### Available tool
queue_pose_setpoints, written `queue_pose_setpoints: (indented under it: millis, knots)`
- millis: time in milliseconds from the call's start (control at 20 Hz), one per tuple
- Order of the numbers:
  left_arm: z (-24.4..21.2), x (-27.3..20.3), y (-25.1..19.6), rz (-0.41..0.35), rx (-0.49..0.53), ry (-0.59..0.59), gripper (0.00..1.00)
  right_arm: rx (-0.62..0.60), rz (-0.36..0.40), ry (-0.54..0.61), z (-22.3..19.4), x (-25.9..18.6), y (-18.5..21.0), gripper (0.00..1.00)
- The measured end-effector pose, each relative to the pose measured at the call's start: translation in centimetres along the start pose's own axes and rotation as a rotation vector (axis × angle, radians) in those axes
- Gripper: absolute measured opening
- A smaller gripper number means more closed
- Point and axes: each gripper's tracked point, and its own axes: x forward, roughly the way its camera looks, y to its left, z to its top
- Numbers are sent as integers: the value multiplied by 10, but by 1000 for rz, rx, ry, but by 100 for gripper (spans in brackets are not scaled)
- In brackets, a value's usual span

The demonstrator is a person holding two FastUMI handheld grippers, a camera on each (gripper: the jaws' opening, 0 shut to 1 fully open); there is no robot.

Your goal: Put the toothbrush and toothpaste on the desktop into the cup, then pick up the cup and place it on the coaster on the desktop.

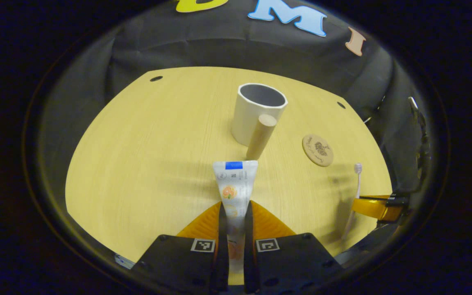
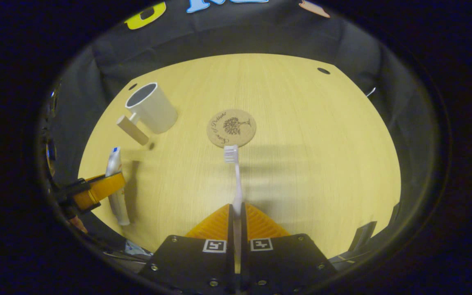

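With the left tongs (image 1: 233, 213) clamped on the toothpaste (image 1: 234, 184) and the right tongs (image 2: 236, 213) clamped on the toothbrush (image 2: 236, 180), both held above the tabletop (image 1: 146, 164) with long axes pointing far toward the cup (image 1: 256, 112), either could probably catch the rim and tip it.
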Motion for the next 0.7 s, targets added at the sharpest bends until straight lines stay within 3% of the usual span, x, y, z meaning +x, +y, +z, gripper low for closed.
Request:
queue_pose_setpoints:
  millis: [450,700]
  knots:
    - [70,-27,15,19,-22,-208,22,-71,42,-247,63,-36,23,4]
    - [131,-50,11,-3,-23,-384,22,-100,88,-353,98,-58,40,4]
